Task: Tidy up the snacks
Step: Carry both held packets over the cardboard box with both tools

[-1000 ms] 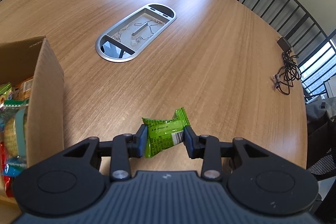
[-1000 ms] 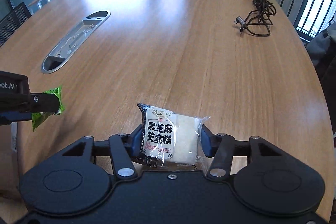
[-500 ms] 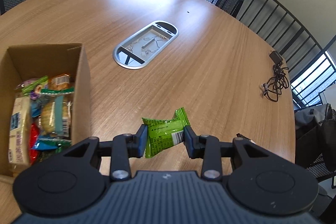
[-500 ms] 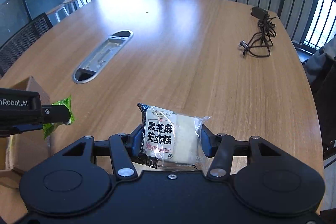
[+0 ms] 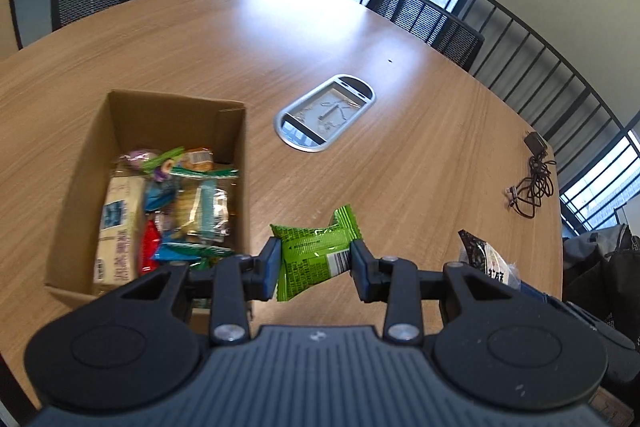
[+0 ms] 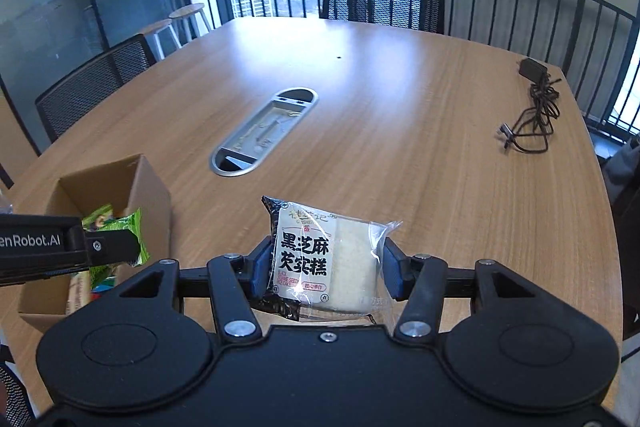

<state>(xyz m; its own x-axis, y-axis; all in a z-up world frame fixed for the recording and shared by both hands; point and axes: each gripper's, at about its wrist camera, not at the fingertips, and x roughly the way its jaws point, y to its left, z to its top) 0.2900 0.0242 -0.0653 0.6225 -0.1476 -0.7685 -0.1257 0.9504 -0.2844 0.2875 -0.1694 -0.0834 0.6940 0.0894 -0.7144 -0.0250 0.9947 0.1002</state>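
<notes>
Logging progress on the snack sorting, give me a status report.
Left gripper shut on green foil snack packet. Right gripper shut on clear-wrapped sesame rice cake. Open cardboard box of snacks beside, nothing blocking it.

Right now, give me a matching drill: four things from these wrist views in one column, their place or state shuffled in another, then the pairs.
Things:
1. green foil snack packet
2. clear-wrapped white sesame cake with black label
3. open brown cardboard box
4. coiled black charger cable

Places or states:
A. loose on the wooden table, far side
B. clamped in the right gripper
C. partly filled with snacks
D. clamped in the left gripper

Pairs: 1-D, 2-B, 3-C, 4-A
</notes>
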